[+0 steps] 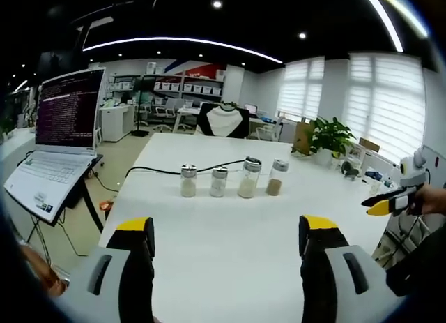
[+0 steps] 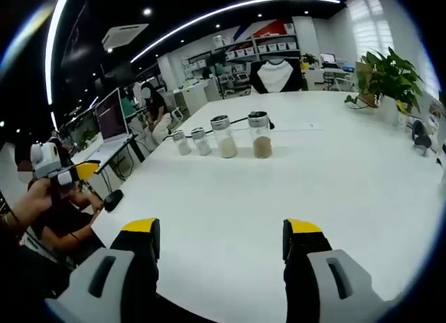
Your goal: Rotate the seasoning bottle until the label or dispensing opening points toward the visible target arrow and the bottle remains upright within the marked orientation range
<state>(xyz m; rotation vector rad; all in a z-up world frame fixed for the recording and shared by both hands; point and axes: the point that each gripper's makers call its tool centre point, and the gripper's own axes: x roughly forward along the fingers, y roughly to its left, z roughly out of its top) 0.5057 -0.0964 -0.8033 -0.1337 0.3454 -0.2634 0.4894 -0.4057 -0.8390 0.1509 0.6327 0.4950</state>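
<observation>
Four small seasoning bottles stand upright in a row at the centre of the left gripper view on the white counter (image 1: 230, 246): two short ones (image 1: 188, 181) (image 1: 219, 181) with pale contents, a taller one (image 1: 249, 177) and one of brown spice (image 1: 277, 177). Both the left hand-held gripper (image 1: 226, 250) and the right hand-held gripper (image 2: 220, 250) hang well short, jaws spread and empty. I judge the bottles light, rigid, smooth glass, likely slippery and easily toppled; gripping the body's middle, below the metal cap, seems safest. No arrow is visible to me.
</observation>
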